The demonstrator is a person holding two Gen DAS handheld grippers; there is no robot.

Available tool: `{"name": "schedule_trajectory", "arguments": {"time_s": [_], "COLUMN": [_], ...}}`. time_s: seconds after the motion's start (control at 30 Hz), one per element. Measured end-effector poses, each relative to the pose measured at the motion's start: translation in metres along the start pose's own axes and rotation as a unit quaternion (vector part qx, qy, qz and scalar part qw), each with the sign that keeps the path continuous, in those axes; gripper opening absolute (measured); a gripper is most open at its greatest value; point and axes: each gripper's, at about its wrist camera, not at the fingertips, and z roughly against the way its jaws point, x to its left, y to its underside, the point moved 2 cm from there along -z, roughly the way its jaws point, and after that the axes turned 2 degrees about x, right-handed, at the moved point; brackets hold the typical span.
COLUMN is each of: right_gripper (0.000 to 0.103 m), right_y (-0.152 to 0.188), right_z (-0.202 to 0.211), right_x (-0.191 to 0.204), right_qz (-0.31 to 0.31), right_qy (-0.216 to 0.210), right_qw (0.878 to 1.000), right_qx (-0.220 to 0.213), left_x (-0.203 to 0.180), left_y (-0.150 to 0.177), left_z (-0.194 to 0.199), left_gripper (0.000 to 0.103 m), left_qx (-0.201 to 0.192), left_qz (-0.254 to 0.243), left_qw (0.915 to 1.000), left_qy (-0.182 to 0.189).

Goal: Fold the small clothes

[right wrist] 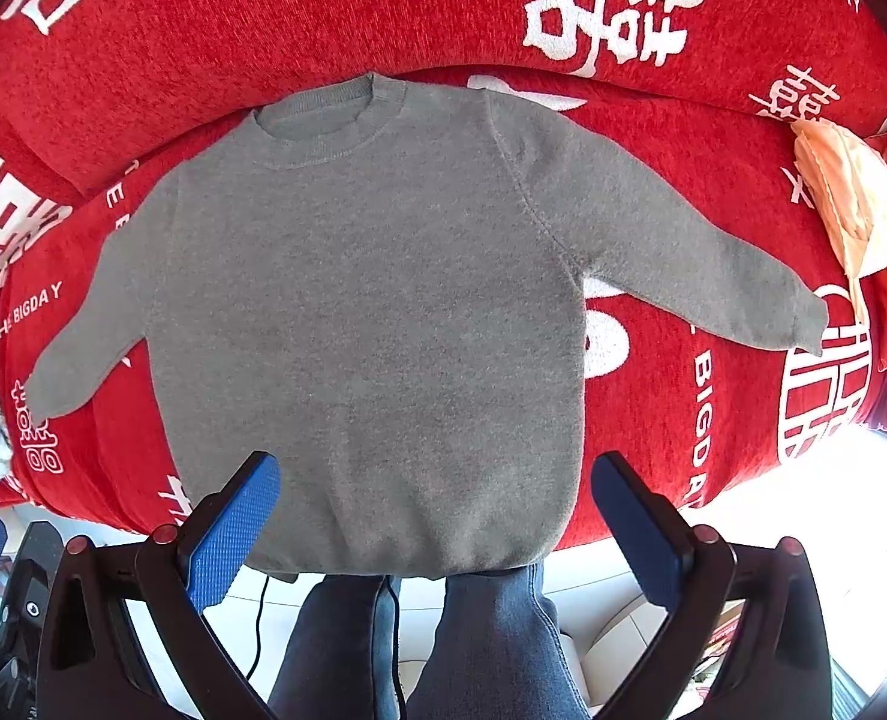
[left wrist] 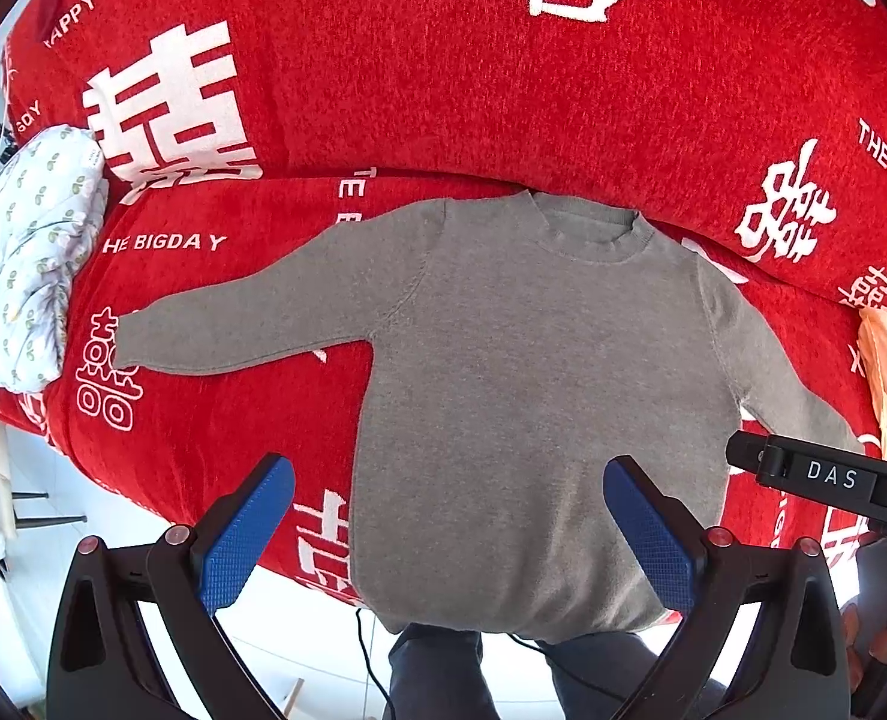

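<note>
Nearest, the left gripper [left wrist: 449, 531] and the right gripper [right wrist: 434, 525] both hang spread wide and empty above the hem of the grey sweater [right wrist: 371, 312]. The sweater lies flat on the red sofa cover [left wrist: 215, 420], hem at the near edge, sleeves out sideways, collar at the far backrest. A white floral bundle [left wrist: 17, 264] sits at the left edge and a peach garment [right wrist: 851, 204] at the right.

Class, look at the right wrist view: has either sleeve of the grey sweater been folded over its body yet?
No. The grey sweater lies flat on the red cover with both sleeves spread out to the sides.
</note>
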Motion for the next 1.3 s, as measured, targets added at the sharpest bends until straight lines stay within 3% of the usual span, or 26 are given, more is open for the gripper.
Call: {"name": "schedule_trajectory", "arguments": {"time_s": [0.27, 0.67, 0.93, 1.3], "right_gripper": [0.103, 0.103, 0.103, 0.103], "right_y": [0.000, -0.001, 0.006, 0.014], "right_z": [0.001, 0.005, -0.012, -0.067], "right_x": [-0.003, -0.017, -0.024, 0.003], "right_qz": [-0.007, -0.011, -0.013, 0.007], "right_qy": [-0.006, -0.022, -0.013, -0.005], "right_qw": [1.000, 0.998, 0.996, 0.997], "right_qx": [-0.004, -0.063, -0.089, -0.083], "left_x": [-0.002, 0.005, 0.036, 0.078], "left_y": [0.000, 0.005, 0.012, 0.016], "left_z": [-0.001, -0.014, -0.053, -0.123], "left_gripper": [0.103, 0.103, 0.103, 0.103], "left_qx": [0.000, 0.005, 0.026, 0.050], "left_qz": [-0.004, -0.002, 0.017, 0.020], "left_qw": [1.0000, 0.9999, 0.9995, 0.9985], "left_qy": [-0.002, -0.011, -0.006, 0.007]}}
